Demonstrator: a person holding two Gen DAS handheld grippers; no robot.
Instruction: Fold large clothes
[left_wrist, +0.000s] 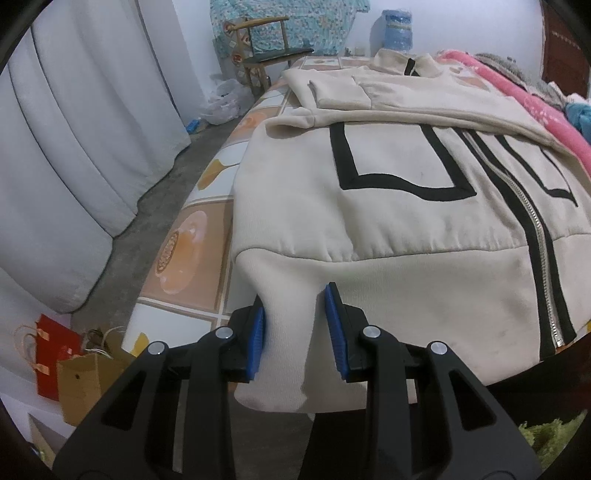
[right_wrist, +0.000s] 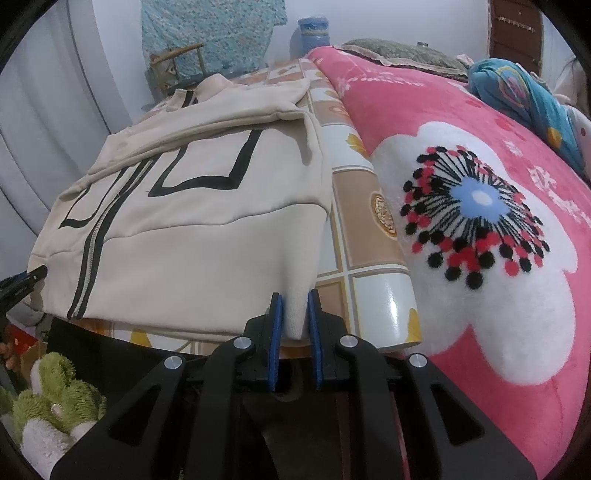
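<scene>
A cream zip-up jacket (left_wrist: 406, 229) with black line trim lies front up on the tile-patterned bed cover (left_wrist: 192, 236), its sleeves folded across the chest. Its hem hangs toward me over the near edge. My left gripper (left_wrist: 295, 295) is shut on the hem's left corner, with bunched fabric between the blue pads (left_wrist: 258, 332). In the right wrist view the same jacket (right_wrist: 192, 229) fills the left half. There my right gripper (right_wrist: 294, 295) is shut on the hem's right corner. The left gripper's black tip (right_wrist: 37, 275) shows at the jacket's far left corner.
A pink flower-print blanket (right_wrist: 480, 221) lies just right of the jacket, with a blue bundle (right_wrist: 517, 92) behind it. White curtains (left_wrist: 74, 147) hang at left. A wooden chair (left_wrist: 273, 48) stands beyond the bed. Paper bags (left_wrist: 74, 369) and a green plush (right_wrist: 55, 398) lie below.
</scene>
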